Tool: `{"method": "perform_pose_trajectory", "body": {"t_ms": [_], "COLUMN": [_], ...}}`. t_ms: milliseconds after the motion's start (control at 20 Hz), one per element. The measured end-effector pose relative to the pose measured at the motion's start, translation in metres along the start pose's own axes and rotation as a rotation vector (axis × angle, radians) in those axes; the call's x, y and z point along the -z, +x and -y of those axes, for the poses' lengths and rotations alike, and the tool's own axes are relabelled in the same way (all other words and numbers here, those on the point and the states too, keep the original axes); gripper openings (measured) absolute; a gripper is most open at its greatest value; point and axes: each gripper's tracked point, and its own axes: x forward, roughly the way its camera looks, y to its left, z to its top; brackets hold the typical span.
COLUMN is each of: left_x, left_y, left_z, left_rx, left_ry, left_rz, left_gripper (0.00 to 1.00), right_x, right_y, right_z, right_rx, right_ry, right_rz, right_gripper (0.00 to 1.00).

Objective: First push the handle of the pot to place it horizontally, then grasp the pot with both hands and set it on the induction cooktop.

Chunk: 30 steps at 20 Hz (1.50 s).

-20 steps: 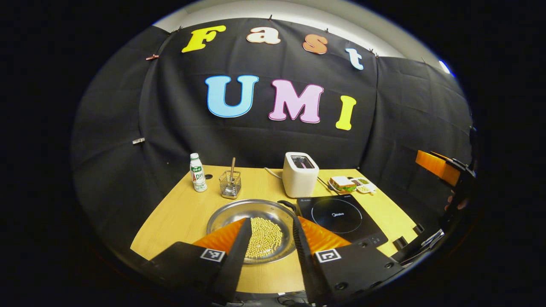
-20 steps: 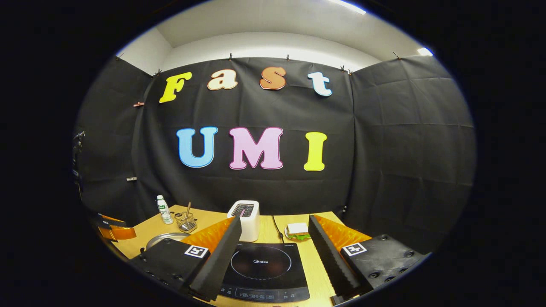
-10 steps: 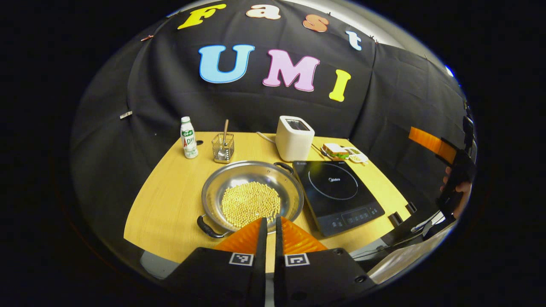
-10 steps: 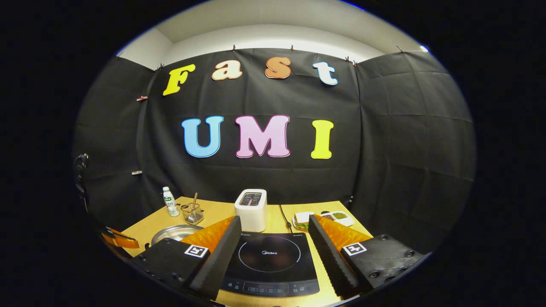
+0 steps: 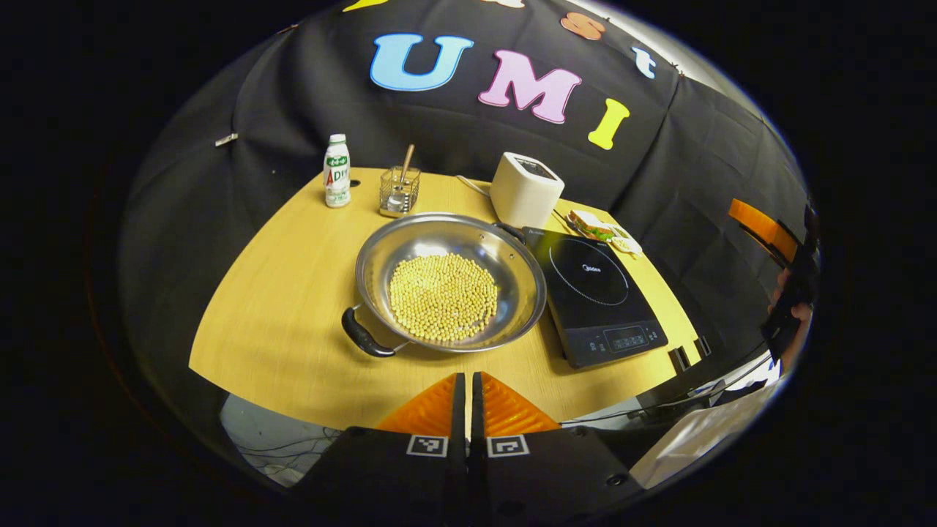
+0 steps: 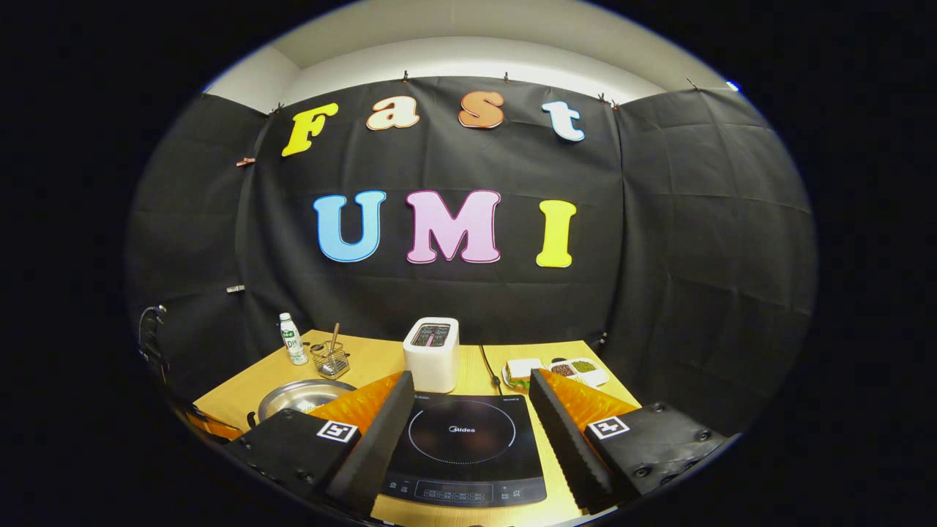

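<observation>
My left gripper (image 5: pixel 466 380) hangs above the near edge of the table (image 5: pixel 293 293), its fingers pressed together with nothing between them. My right gripper (image 6: pixel 468 410) hovers over the induction cooktop (image 6: pixel 468 446) with its fingers spread wide and holding nothing; in the left gripper view it shows at the far right, with the hand (image 5: pixel 794 322) that carries it.

The one pot (image 5: pixel 450 282), a wide steel pan with a heap of yellow beans (image 5: pixel 443 296) in it, sits on the table just left of the cooktop (image 5: pixel 596 293), its right rim touching or overlapping the cooktop's left edge. It has two dark handles: one (image 5: pixel 362 337) points near-left, the other (image 5: pixel 509 230) far-right by the cooktop's far corner.

The cooktop carries the word "Midea" at the centre of its ring.

Along the far side stand one small white bottle (image 5: pixel 337 170) with a green and red label I cannot read, one wire basket (image 5: pixel 399 190) holding a spoon, one white toaster (image 5: pixel 525 190), one sandwich (image 5: pixel 591 225) and one small dish (image 6: pixel 578 371) of seeds.
</observation>
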Motion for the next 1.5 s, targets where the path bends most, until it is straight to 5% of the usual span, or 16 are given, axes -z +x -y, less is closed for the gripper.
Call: {"method": "perform_pose_trajectory", "body": {"t_ms": [650,1500], "left_x": [0.010,-0.007], "left_y": [0.065,0.089], "left_z": [-0.045,-0.103], "left_rx": [-0.026,-0.121], "left_ry": [0.160,0.236], "left_rz": [-0.209,-0.253], "left_gripper": [0.05,0.05], "right_x": [0.018,0.037], "right_y": [0.000,0.009], "right_z": [0.014,0.010], "right_rx": [0.055,0.045], "right_ry": [-0.007,-0.015], "right_rz": [-0.074,-0.129], "right_gripper": [0.98,0.98]}}
